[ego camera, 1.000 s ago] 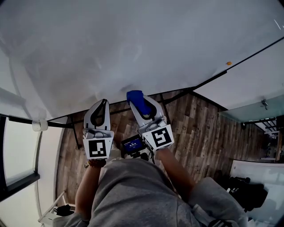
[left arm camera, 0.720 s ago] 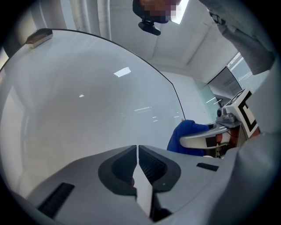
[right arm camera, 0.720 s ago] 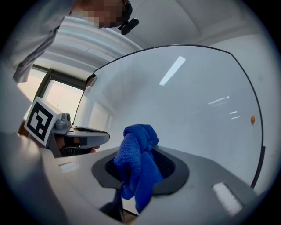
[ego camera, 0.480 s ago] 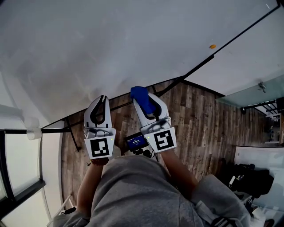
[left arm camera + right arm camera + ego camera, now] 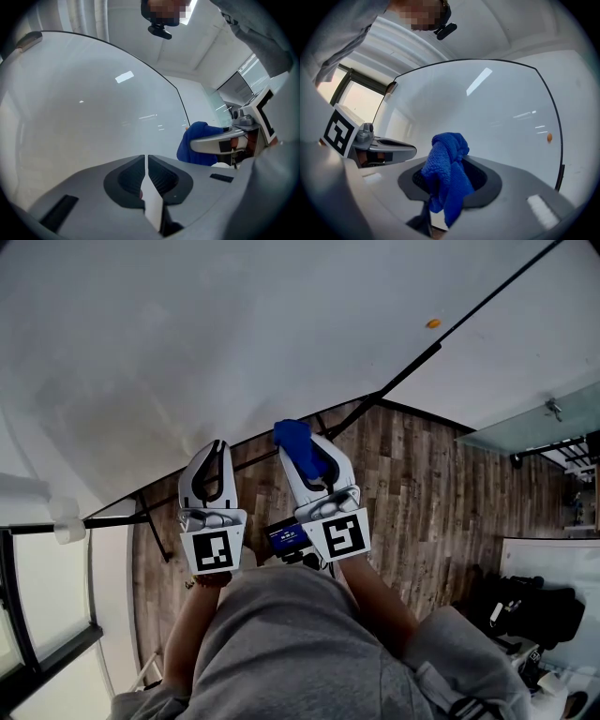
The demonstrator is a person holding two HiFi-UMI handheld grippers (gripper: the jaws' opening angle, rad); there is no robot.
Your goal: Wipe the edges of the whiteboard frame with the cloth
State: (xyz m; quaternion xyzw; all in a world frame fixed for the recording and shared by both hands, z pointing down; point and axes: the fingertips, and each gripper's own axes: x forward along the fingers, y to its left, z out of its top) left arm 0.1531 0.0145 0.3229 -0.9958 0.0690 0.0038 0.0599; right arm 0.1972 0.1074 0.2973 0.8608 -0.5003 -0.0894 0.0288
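Whiteboard (image 5: 234, 334) — its far edges cut off.

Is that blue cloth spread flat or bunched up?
Bunched up: the blue cloth sits as a crumpled wad pinched in the right gripper, folds drooping.

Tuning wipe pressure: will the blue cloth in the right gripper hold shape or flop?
Probably floppy: the blue cloth bunches in soft folds from the right gripper. Its knitted texture likely grips rather than slides.
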